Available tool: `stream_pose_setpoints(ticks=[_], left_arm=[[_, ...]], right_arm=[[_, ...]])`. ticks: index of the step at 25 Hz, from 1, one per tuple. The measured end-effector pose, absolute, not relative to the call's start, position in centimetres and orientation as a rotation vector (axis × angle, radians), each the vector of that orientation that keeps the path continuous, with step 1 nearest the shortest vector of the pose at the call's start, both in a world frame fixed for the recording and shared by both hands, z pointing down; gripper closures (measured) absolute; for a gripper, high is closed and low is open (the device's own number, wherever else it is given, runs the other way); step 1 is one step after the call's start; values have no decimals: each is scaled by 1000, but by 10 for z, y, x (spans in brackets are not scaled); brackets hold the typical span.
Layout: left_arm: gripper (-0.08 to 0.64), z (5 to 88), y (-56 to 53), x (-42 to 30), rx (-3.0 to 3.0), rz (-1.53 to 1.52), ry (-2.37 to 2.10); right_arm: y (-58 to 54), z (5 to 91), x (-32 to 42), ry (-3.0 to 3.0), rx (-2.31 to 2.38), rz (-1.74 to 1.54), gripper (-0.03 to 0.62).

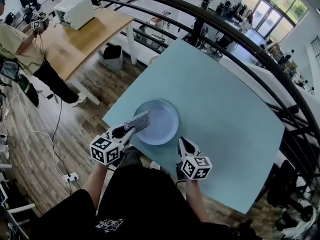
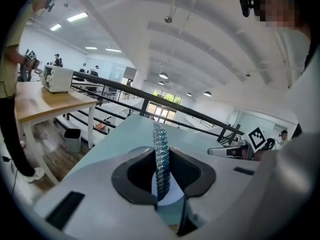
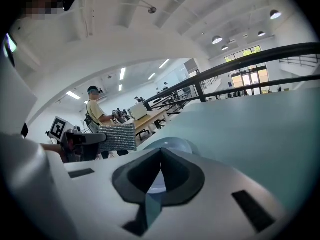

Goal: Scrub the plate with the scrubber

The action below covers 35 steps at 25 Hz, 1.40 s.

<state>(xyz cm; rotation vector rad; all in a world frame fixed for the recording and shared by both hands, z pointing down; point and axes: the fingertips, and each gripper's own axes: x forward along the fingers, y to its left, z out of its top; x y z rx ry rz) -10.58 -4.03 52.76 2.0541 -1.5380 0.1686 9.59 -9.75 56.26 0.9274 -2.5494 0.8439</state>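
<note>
Plate (image 1: 159,123), pale blue and round, lies on the light teal table (image 1: 225,109) near its lower left edge, a little left of the frame's centre in the head view. The left gripper (image 1: 125,130) comes in from the lower left, and its jaws are clamped on the scrubber (image 1: 137,121), a flat silvery-grey mesh pad. In the left gripper view the pad stands on edge, pinched narrowly between the two dark jaw pads, with a bit of the plate showing beneath it. From above, the scrubber overlaps the plate's left rim; whether it touches the plate I cannot tell. The right gripper (image 3: 160,156) rests just beside the plate's lower right rim, its jaws closed tip to tip with nothing between them. In the upper left of the head view a person in a yellowish shirt (image 1: 14,43) stands by a wooden table (image 1: 82,41) bearing a white appliance (image 1: 75,10). A dark railing (image 1: 210,25) curves across the top.
</note>
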Motion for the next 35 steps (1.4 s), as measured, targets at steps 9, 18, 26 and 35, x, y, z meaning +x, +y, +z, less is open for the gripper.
stream_pose_setpoints(ticks=[9, 18, 26, 35], left_arm=[[476, 558, -84, -116, 2089, 277, -1281], [476, 580, -118, -96, 2167, 417, -985], [475, 611, -125, -71, 2117, 432, -730], [476, 651, -132, -56, 1996, 461, -595]], right_arm=[[-107, 601, 84, -2406, 1082, 912, 584], [-118, 625, 88, -2253, 1291, 963, 583], [-112, 650, 88, -2123, 1413, 1025, 526], [-117, 681, 89, -2015, 1475, 1136, 479]])
